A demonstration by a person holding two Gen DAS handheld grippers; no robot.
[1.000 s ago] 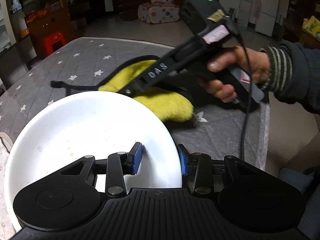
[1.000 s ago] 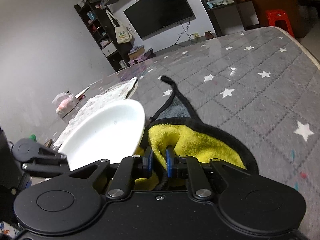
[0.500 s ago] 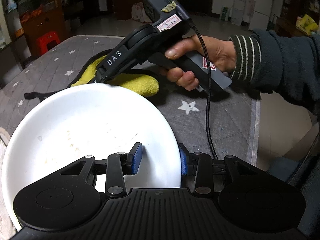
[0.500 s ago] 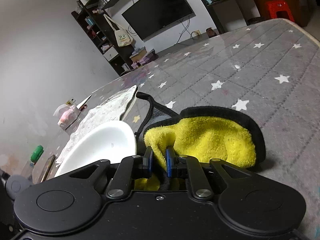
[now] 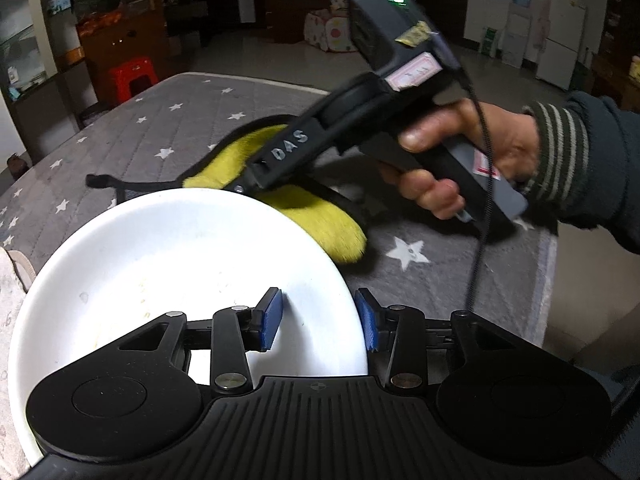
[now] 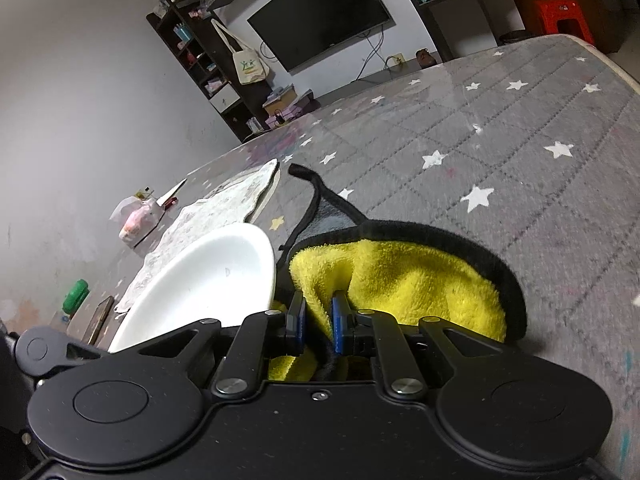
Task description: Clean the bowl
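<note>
Bowl (image 5: 180,272) rim sits between left fingers (image 5: 269,318) (pads spread, apparently gripping); right fingers (image 6: 339,326) pinch yellow cloth (image 6: 408,280).

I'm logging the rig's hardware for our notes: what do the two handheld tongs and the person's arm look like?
Both tongs are black plastic with blue ribbed pads, silver pivot screws and round side discs: left tongs, right tongs. The right unit's pistol-style body bears "DAS" lettering, a green light, taped labels and a black cable. The right hand is bare, in a dark sleeve with a grey-striped cuff.
</note>
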